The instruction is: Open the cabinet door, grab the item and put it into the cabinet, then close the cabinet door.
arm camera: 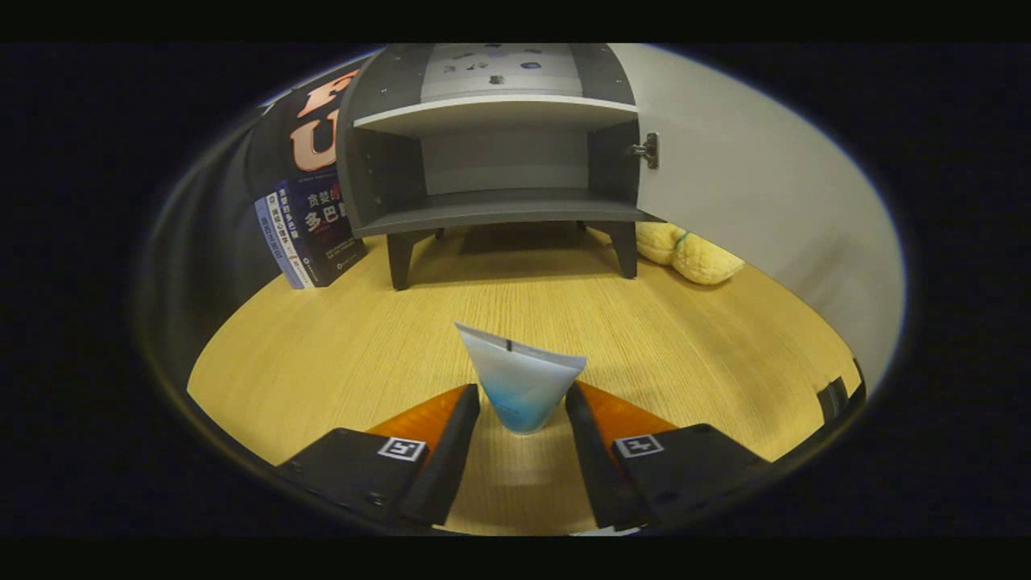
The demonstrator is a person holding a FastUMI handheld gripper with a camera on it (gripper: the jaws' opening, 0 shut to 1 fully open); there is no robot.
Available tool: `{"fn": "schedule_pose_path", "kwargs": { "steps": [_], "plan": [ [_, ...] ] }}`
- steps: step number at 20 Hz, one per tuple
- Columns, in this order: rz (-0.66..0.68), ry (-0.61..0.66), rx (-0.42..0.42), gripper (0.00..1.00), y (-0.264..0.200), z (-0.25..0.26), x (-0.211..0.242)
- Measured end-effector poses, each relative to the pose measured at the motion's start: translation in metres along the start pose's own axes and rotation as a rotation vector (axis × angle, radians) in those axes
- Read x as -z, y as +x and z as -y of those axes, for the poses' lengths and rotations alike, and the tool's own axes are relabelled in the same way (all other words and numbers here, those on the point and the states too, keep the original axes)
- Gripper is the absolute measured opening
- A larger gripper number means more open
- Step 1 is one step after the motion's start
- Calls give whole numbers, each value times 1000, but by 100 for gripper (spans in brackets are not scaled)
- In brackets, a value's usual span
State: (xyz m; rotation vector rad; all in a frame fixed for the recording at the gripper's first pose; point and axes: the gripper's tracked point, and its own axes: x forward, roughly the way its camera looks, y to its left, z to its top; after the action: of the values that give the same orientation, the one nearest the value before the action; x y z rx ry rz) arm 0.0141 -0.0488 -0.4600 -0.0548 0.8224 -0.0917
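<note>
A soft white tube with a blue lower part (519, 370) stands upright between my fingers, its flat crimped end up. My gripper (523, 396) is shut on the tube, with both fingertips against its sides. Beyond it, across the wooden table (322, 354), stands the grey cabinet (491, 211) on short legs. Its white door (749, 185) is swung wide open to the right on its hinge (648, 151). The lower compartment is bare, and a shelf sits above it.
Several books (310, 234) lean against the cabinet's left side. A yellow plush toy (693, 254) lies on the table behind the open door, by the cabinet's right leg. Bare tabletop stretches between the tube and the cabinet.
</note>
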Motion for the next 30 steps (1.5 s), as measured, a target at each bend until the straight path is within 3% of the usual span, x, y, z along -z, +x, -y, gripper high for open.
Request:
{"fn": "schedule_pose_path", "kwargs": {
  "steps": [1, 3, 9, 15, 20, 26, 30],
  "plan": [
    [1, 10, -8, 53, -2, -1, -2],
    [-11, 25, -33, 49, -6, -4, 0],
    [132, -32, -69, 49, -59, -3, -63],
    [355, -125, -148, 49, -134, -42, -193],
    [505, -111, -254, 48, -177, -82, -315],
    [488, -22, -283, 48, -107, -93, -448],
    [379, -56, -208, 48, -31, -88, -487]
  ]
}}
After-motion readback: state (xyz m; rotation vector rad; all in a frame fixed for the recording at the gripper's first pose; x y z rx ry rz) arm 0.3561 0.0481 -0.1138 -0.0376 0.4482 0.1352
